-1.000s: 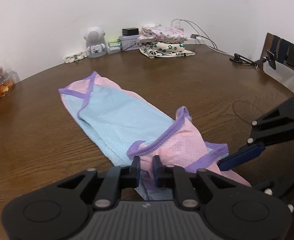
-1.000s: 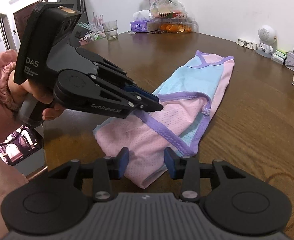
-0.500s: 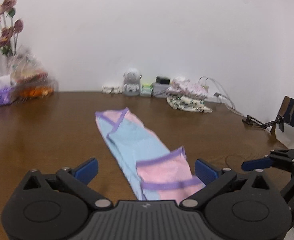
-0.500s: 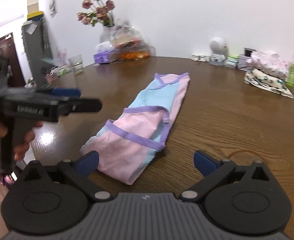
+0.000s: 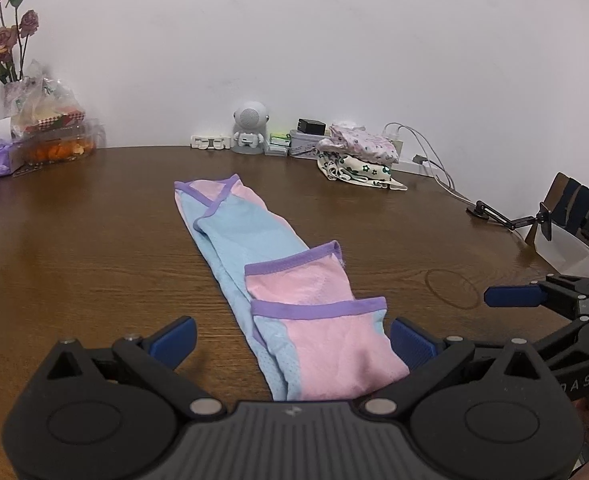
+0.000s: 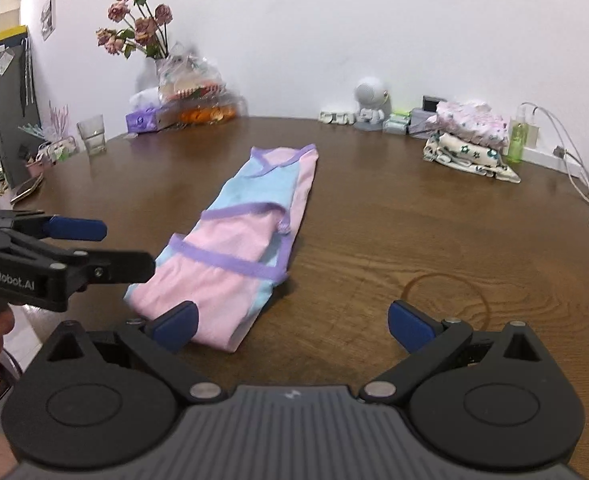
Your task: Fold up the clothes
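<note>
Pink, blue and purple-trimmed, the garment lies as a long narrow strip on the wooden table with its near end doubled over, so we judge the lengthwise folds done and a final fold or two left. Our left gripper and right gripper both stand wide apart, holding nothing (we read "GenRobot.AI" on the left one's side).

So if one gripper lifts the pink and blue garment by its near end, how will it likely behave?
The pink and blue garment looks like thin mesh lying flat, so it would probably droop and unfold. It looks light. On the smooth wooden table, it may slide when pushed and bunch up.
</note>
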Action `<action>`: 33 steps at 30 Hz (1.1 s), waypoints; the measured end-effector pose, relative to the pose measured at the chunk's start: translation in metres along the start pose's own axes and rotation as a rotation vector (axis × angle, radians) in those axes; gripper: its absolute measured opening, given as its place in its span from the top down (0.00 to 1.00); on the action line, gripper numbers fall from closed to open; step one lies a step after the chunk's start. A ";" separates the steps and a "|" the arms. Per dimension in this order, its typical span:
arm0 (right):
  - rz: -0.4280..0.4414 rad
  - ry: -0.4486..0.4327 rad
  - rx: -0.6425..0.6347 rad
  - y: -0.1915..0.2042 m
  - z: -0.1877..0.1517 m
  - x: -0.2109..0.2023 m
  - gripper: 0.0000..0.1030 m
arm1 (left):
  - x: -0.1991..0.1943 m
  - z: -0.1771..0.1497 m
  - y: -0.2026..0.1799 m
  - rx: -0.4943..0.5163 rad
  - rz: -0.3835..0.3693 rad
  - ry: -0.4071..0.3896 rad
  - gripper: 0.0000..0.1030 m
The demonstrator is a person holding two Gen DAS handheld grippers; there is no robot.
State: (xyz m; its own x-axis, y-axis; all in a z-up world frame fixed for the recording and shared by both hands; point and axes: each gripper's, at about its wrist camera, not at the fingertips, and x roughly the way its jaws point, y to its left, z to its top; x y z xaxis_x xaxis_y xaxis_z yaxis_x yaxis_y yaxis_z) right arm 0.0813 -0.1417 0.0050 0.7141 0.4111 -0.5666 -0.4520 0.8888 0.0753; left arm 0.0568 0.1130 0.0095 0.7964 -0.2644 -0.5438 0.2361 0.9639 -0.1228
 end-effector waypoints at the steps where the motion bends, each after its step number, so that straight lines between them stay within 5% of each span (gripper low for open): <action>1: 0.008 0.004 0.002 0.001 0.000 -0.001 0.00 | -0.001 -0.001 0.000 -0.001 0.000 0.003 0.00; 12: 0.092 0.048 0.087 -0.007 -0.002 0.000 0.00 | -0.001 -0.004 0.001 -0.004 -0.002 0.023 0.00; 33: 0.122 0.078 0.112 -0.004 -0.004 0.010 0.00 | 0.000 -0.008 0.009 -0.045 -0.014 0.009 0.00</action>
State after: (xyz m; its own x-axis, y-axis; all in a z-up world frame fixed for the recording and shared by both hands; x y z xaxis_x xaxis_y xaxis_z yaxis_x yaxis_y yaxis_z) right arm 0.0882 -0.1423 -0.0043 0.6120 0.5047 -0.6089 -0.4675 0.8519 0.2362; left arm 0.0544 0.1223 0.0014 0.7880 -0.2777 -0.5494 0.2216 0.9606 -0.1677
